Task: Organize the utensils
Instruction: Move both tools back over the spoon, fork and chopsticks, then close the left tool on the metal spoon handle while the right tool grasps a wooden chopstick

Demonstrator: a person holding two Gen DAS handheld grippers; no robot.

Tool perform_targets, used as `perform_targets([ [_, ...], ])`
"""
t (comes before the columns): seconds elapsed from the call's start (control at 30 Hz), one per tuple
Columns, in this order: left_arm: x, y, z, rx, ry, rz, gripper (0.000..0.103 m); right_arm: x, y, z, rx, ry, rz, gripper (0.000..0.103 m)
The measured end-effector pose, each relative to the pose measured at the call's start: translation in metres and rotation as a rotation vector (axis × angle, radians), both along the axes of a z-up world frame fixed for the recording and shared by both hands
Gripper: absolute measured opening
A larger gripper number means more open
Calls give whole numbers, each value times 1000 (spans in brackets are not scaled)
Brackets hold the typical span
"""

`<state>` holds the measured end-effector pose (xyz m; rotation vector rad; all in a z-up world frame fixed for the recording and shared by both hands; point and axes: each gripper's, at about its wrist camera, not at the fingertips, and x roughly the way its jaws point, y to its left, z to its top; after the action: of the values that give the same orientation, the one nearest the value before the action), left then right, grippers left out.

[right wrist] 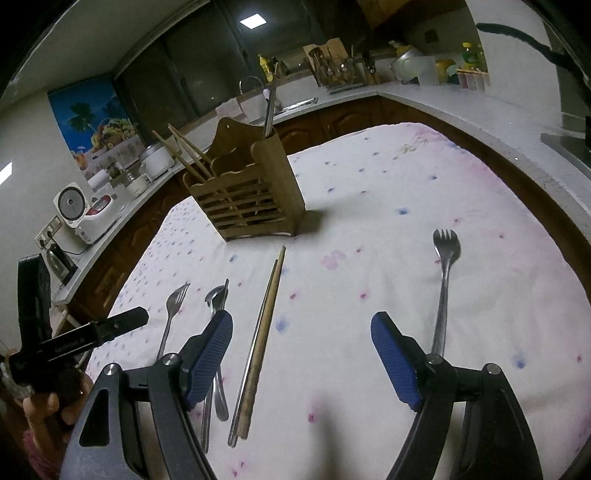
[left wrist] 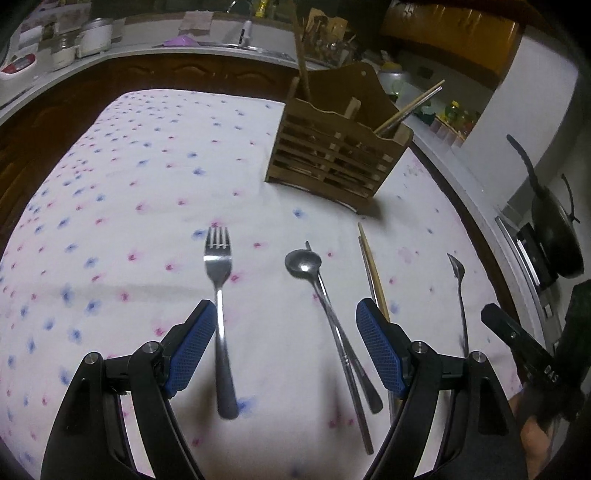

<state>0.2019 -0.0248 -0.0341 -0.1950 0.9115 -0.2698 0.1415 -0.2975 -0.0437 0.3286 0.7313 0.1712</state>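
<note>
Left gripper (left wrist: pixel 286 347) stands released above a long steel fork (left wrist: pixel 220 317) on the worktop (left wrist: pixel 129 192), covered by a white cloth with pink and blue flowers. Rightward lie a steel spoon (left wrist: pixel 303 263), a steel chopstick and brown wooden chopsticks (right wrist: pixel 258 354), then a short steel fork (right wrist: pixel 443 291). Right gripper (right wrist: pixel 301 354) is likewise released, holding nothing. Slatted wooden utensil holder (left wrist: pixel 332 155) already contains some chopsticks; I judge the task early, five or so pieces remaining. Kitchen counters and dark cabinets surround.

home kitchen | sink faucet (right wrist: pixel 248 82) | rice cooker (right wrist: pixel 79 212) | wooden cabinets (left wrist: pixel 448 27)
</note>
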Motion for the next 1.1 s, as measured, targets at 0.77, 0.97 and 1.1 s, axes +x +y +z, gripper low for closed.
perform_targets([
  [0.77, 65, -40, -47, 3, 170, -86, 27, 140, 41, -41, -11, 173, 154, 18],
  [0.97, 70, -35, -49, -11, 166, -126, 18, 161, 51, -54, -58, 217, 174, 13],
  [1.1, 71, -31, -49, -37, 190, -166, 10, 164, 53, -53, -82, 216, 178, 9],
])
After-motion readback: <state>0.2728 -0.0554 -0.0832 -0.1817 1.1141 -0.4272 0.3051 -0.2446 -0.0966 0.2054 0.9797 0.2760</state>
